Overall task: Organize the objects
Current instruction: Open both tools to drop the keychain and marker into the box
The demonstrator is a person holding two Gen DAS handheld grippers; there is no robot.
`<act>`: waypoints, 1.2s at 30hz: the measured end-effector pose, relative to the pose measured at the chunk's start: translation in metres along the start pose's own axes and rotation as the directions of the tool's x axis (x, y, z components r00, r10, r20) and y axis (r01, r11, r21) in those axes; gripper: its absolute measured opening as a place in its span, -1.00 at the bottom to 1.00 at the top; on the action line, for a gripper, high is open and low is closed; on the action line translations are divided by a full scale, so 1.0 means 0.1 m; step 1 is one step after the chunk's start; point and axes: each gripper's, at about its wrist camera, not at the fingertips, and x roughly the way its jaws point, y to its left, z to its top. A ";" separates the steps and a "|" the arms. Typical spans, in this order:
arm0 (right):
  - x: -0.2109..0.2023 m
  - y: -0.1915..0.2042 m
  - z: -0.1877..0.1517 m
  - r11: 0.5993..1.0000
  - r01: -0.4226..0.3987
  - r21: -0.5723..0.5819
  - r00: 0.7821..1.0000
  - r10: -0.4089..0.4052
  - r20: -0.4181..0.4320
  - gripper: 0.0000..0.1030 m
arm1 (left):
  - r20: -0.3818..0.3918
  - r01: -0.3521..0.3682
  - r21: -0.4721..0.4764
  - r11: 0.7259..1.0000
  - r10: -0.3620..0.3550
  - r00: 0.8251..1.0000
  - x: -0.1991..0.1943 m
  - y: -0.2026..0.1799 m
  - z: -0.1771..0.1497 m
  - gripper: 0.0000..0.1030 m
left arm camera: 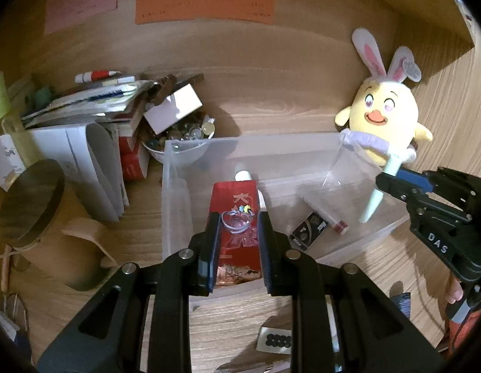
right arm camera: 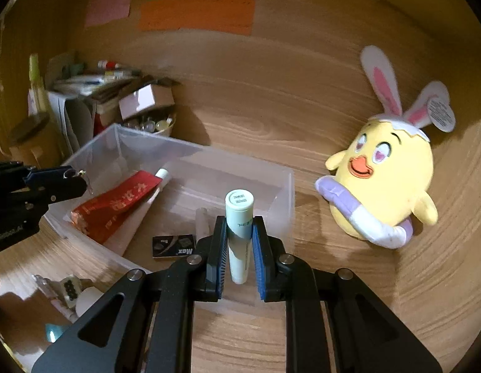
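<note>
A clear plastic bin [left arm camera: 178, 168] [right arm camera: 284, 186] stands on the wooden desk. Inside lie a red toothpaste tube [left arm camera: 237, 233] [right arm camera: 116, 208], a black card [left arm camera: 307, 233] [right arm camera: 173, 245] and a small syringe-like item [left arm camera: 329, 219]. My left gripper [left arm camera: 238, 220] is shut on a small clear plastic piece [left arm camera: 237, 222], held above the red tube; it also shows in the right wrist view [right arm camera: 75, 177]. My right gripper [right arm camera: 239, 222] is shut on a pale green tube [right arm camera: 239, 227] [left arm camera: 375, 197], held over the bin's right side.
A yellow chick plush with bunny ears [left arm camera: 385, 118] [right arm camera: 386, 180] leans against the wall right of the bin. A bowl of marbles [left arm camera: 178, 138], a white box and stacked papers [left arm camera: 85, 99] crowd the left. Small items [right arm camera: 69, 289] lie in front of the bin.
</note>
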 end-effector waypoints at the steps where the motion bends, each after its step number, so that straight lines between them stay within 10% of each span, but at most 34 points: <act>1: 0.04 0.03 0.01 1.000 -0.003 -0.008 1.000 0.003 -0.008 -0.72 | -0.004 0.003 0.000 1.000 -0.003 1.000 0.01 0.00 0.00 -0.57; 13: 0.29 0.30 0.17 0.998 -0.061 -0.033 0.997 0.059 -0.044 -0.69 | -0.027 0.026 0.003 1.000 -0.026 0.999 0.09 -0.01 -0.02 -0.57; 17: 0.33 0.37 0.21 0.995 -0.100 -0.027 0.994 0.099 -0.057 -0.38 | -0.031 0.050 -0.007 0.999 -0.050 0.998 0.06 0.02 -0.01 -0.55; 36: 0.02 0.37 0.12 0.993 -0.114 -0.016 0.993 0.113 -0.022 0.57 | 0.062 0.056 0.005 0.998 -0.056 0.997 -0.53 0.02 -0.12 0.51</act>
